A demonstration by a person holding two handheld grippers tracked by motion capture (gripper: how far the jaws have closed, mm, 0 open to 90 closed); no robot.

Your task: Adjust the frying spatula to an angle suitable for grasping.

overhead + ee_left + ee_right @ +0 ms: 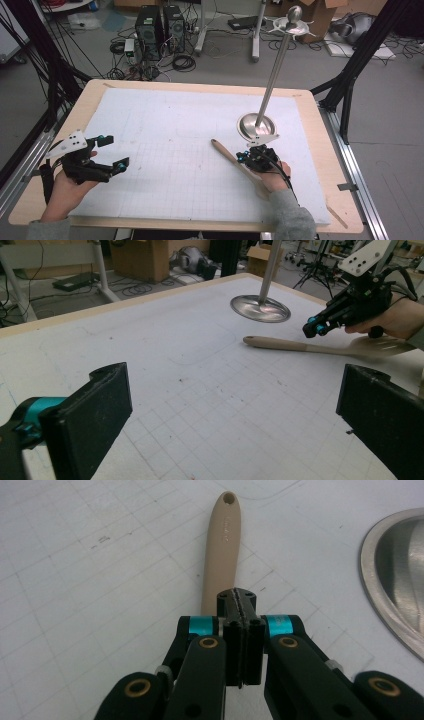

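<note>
A beige spatula [227,152] lies flat on the white grid mat [175,130], its handle end with a hole pointing to the far left. My right gripper [243,156] is shut, jaws pressed together with nothing between them, hovering just over the spatula's handle [222,545]. The right gripper view shows the same shut tips [239,600] above the handle. My left gripper [115,152] is held open at the mat's left side, clear of everything. In the left gripper view its jaws stand wide apart over bare mat [235,405], with the spatula [290,344] far ahead.
A metal stand with a round base [248,126] and a tall pole [275,70] rises just beyond the right gripper. The wooden table edge [320,130] frames the mat. Computer towers [160,25], cables and boxes sit on the floor behind.
</note>
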